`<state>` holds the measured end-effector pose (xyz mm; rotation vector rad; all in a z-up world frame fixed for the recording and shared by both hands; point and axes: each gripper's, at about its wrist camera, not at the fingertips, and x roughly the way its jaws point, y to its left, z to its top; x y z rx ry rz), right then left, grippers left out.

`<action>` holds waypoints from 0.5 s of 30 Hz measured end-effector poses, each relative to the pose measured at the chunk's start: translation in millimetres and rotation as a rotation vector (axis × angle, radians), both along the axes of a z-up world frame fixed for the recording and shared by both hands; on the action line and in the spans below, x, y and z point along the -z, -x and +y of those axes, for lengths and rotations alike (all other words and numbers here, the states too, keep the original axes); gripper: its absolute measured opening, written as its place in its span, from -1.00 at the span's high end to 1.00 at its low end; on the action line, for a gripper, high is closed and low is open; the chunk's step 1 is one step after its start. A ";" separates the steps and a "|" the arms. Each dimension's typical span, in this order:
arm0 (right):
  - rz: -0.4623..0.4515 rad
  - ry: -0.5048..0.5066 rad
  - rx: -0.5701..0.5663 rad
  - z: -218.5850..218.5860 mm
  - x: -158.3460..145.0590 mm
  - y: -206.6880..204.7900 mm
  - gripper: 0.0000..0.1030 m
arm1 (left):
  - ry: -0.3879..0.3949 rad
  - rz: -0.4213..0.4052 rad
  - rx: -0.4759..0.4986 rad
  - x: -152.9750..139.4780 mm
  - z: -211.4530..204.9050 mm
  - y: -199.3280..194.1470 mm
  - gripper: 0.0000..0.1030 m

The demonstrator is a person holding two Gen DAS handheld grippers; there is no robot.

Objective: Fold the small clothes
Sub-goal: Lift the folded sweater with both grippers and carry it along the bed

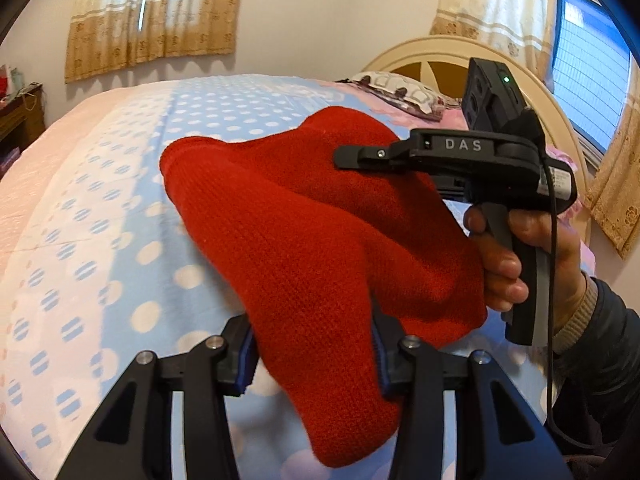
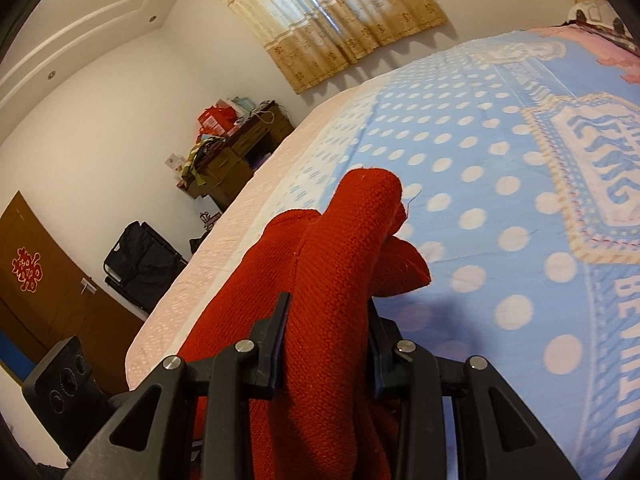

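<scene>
At lower centre, the left gripper [image 1: 314, 354] pinches the red ribbed-knit garment [image 1: 304, 240] partly agape; the right gripper [image 2: 326, 344] clamps another bunched fold, lifted above the dotted blue bedspread [image 2: 500, 208].

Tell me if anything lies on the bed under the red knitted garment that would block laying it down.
Nothing visible does. The red knitted garment hangs between the left gripper and the right gripper, both clamped on it. The blue polka-dot bedspread beneath and beyond it is bare in both views; the patterned pillow sits far off by the headboard.
</scene>
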<state>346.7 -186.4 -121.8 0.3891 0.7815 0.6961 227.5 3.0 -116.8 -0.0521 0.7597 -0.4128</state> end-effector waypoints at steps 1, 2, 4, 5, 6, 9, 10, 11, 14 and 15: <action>0.000 -0.003 -0.005 4.5 -0.7 0.8 0.36 | 0.000 -0.005 -0.008 -1.2 3.1 2.5 0.10; -0.001 -0.006 -0.011 9.1 -1.2 2.2 0.36 | 0.000 -0.012 -0.018 -2.5 6.5 4.7 0.10; -0.003 -0.009 -0.025 20.1 -2.9 4.6 0.37 | 0.001 -0.019 -0.034 -3.8 11.9 7.3 0.10; -0.004 -0.010 -0.031 24.1 -3.7 5.3 0.36 | 0.003 -0.021 -0.044 -4.2 14.3 7.9 0.10; -0.006 -0.011 -0.039 29.6 -4.8 5.4 0.36 | 0.006 -0.023 -0.056 -4.5 18.0 9.1 0.10; -0.010 -0.015 -0.066 45.7 -7.7 7.5 0.36 | 0.006 -0.032 -0.084 -4.4 26.1 13.4 0.10; -0.013 -0.015 -0.074 50.6 -8.6 7.8 0.36 | 0.006 -0.035 -0.094 -4.6 29.0 14.8 0.10; -0.015 -0.014 -0.086 56.8 -9.9 8.6 0.36 | 0.005 -0.038 -0.103 -5.1 31.4 15.1 0.10; -0.021 -0.011 -0.112 73.1 -13.4 8.6 0.36 | 0.007 -0.045 -0.133 -6.2 42.2 17.7 0.10; -0.022 -0.010 -0.123 78.7 -14.1 8.0 0.36 | 0.007 -0.046 -0.139 -6.4 43.9 17.8 0.10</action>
